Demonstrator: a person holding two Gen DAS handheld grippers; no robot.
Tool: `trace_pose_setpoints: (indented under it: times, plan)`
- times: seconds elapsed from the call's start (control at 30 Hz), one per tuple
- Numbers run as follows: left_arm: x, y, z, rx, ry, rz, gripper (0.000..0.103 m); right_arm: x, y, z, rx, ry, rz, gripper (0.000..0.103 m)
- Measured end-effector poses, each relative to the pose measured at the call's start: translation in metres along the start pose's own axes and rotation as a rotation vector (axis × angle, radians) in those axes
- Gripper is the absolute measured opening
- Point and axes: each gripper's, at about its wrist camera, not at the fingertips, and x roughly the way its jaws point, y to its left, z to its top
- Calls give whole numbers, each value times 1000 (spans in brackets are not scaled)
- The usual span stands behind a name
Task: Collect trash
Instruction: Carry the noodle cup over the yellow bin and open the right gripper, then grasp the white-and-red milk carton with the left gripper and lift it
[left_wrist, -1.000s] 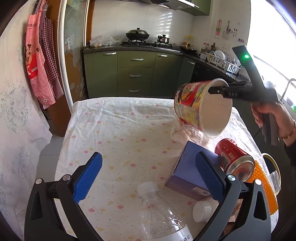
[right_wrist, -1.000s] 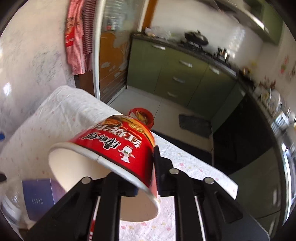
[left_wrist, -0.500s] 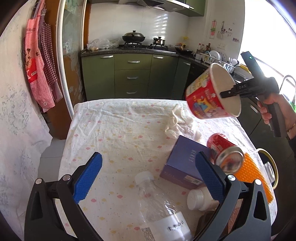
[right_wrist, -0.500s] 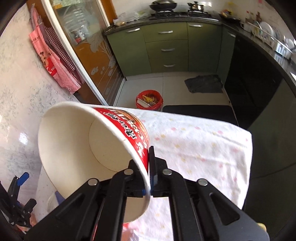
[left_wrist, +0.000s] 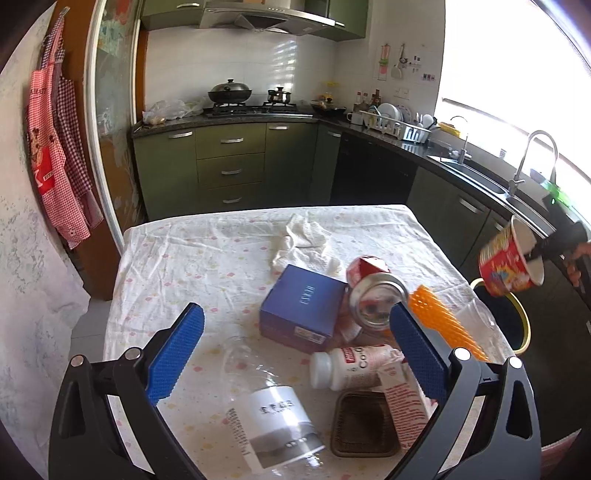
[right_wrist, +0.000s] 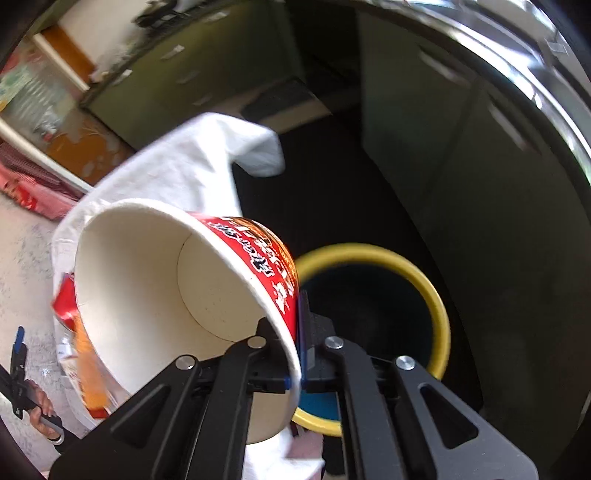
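The right gripper (right_wrist: 301, 373) is clamped on the rim of the red-printed paper noodle cup (right_wrist: 184, 295), and it has swung clear off the cloth-covered table (left_wrist: 192, 266) to hang just above the yellow-rimmed dark bin (right_wrist: 439, 314) (drop looks imminent, I'd say). The wrist has rolled, gripper pointing steeply down. The left gripper (left_wrist: 291, 358) hovers with jaws wide apart and empty over the clear plastic bottle (left_wrist: 273, 413), blue cardboard box (left_wrist: 301, 306) and red drinks can (left_wrist: 373, 295).
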Motion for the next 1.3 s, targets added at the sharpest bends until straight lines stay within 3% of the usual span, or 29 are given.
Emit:
trace_pose_setpoints:
  times: [0.2, 0.33, 0.5, 0.73, 0.9, 1.1, 1.3]
  plan:
    - [-4, -27, 1, 48, 4, -18, 99, 54, -52, -10, 79, 85, -22, 3]
    - [-4, -36, 2, 71, 19, -32, 99, 86, -53, -10, 76, 132, -48, 3]
    - [-1, -44, 4, 90, 32, -40, 99, 105, -47, -6, 76, 158, -59, 19]
    - [13, -46, 1, 98, 78, -76, 99, 97, -42, -11, 51, 113, -70, 19]
    - [17, -50, -5, 119, 109, -108, 99, 69, -32, -29, 20, 49, -26, 23]
    - [20, -60, -17, 136, 203, -196, 99, 46, -13, -49, -38, 13, 26, 28]
    - [32, -73, -37, 117, 333, -268, 99, 48, 9, -56, -93, 18, 52, 30]
